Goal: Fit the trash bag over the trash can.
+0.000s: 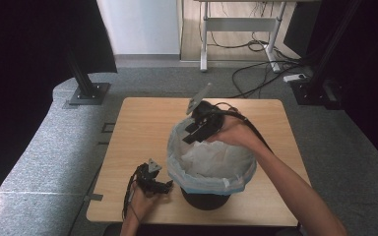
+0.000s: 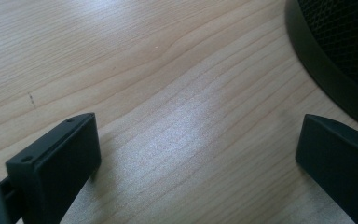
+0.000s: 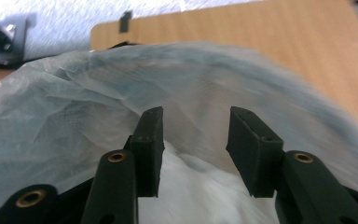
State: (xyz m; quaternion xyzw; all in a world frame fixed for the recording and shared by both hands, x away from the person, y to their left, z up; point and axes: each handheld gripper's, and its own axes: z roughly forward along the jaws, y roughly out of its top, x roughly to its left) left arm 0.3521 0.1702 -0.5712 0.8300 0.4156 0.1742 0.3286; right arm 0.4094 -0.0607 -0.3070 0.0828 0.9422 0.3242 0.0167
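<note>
Black mesh bin (image 1: 204, 199) w/ pale blue plastic liner (image 1: 211, 164) sits center-lower of high view on wooden table (image 1: 142, 128). R gripper (image 1: 193, 132) over liner's upper-left rim, pointing down-left into the bag; in right gripper view its jaws stand partly apart w/ nothing clamped, liner (image 3: 74, 93) just beyond them. L gripper (image 1: 167, 186) at lower left, just beside bin base; jaws wide open over bare tabletop (image 2: 168, 93), bin base (image 2: 326, 60) at upper right of left gripper view.
</note>
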